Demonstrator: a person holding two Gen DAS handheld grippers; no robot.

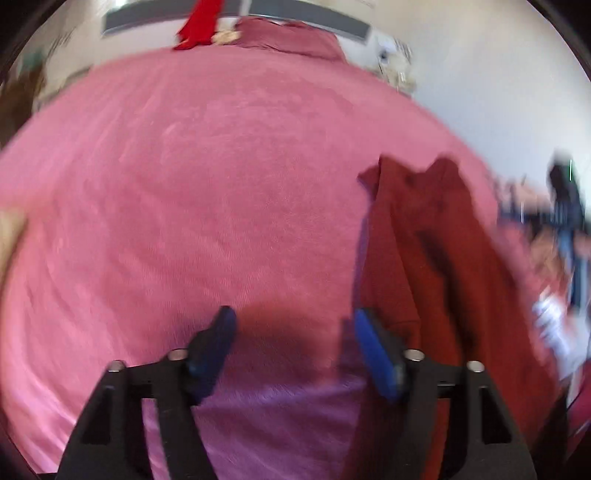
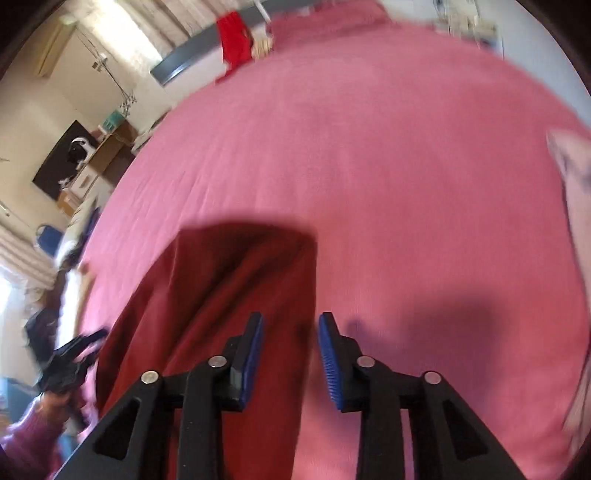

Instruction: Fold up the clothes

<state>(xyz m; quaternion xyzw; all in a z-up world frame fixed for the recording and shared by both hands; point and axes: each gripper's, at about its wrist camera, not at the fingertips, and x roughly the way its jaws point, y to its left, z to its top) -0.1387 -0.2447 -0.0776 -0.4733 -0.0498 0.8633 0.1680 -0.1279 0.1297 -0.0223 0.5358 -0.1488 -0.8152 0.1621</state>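
A dark red garment lies on the pink bedcover, right of my left gripper, which is open and empty above the cover. In the right wrist view the same garment lies folded in a long strip at lower left on the pink bedcover. My right gripper is open and empty, its left finger over the garment's right edge. The left gripper shows at the far left of that view, held by a hand. Both views are blurred.
A bright red cloth and a pink pillow lie at the bed's far end. A pale cloth lies at the right edge. Furniture and a desk stand beyond the bed's left side.
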